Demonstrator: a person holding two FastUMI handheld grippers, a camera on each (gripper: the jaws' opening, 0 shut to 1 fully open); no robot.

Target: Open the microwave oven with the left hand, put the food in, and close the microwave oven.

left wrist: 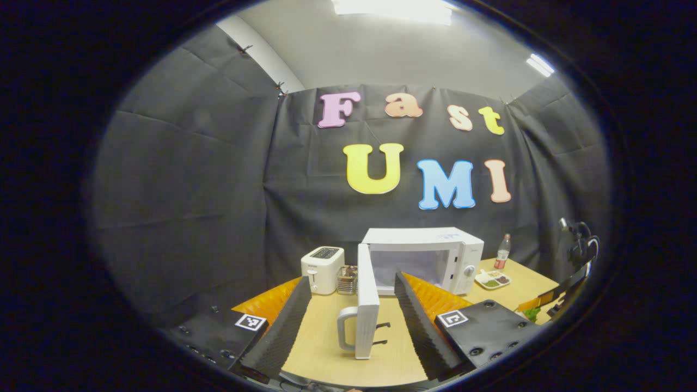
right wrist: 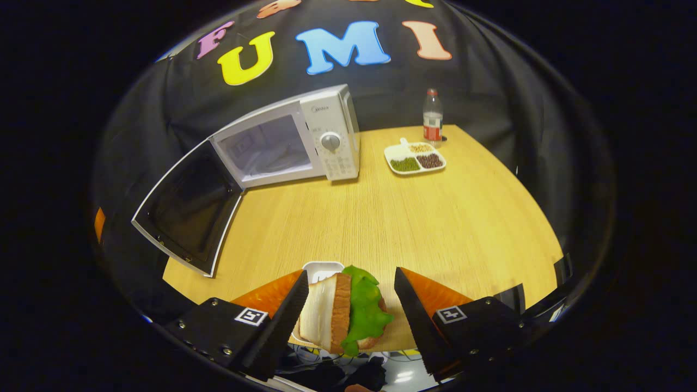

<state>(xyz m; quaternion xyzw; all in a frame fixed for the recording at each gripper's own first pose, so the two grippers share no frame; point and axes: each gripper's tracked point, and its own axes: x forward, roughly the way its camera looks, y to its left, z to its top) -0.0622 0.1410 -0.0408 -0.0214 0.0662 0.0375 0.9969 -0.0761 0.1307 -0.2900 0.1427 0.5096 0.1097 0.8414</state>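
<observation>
microwave oven [right wrist: 305, 139] door [left wrist: 367, 296] open | left hand-held gripper [left wrist: 348, 313] wide, straddling door | right hand-held gripper [right wrist: 348, 305] wide around sandwich [right wrist: 346, 313] on desk [right wrist: 435, 218]

White microwave [right wrist: 305, 136] with a dark door [right wrist: 188, 209], white toaster [left wrist: 322, 269], pale woodgrain table [right wrist: 414, 218], sandwich [right wrist: 343, 313] showing bright green lettuce, brown bread, red-labelled bottle [right wrist: 432, 116].

1. We see a light wooden table [right wrist: 414, 218].
2. On it stand a white microwave [right wrist: 305, 141], door open, a toaster [left wrist: 322, 269], and a bottle [right wrist: 433, 115].
3. A divided dish [right wrist: 415, 157] and a sandwich [right wrist: 346, 313] on a white plate [right wrist: 321, 269] lie there too.
</observation>
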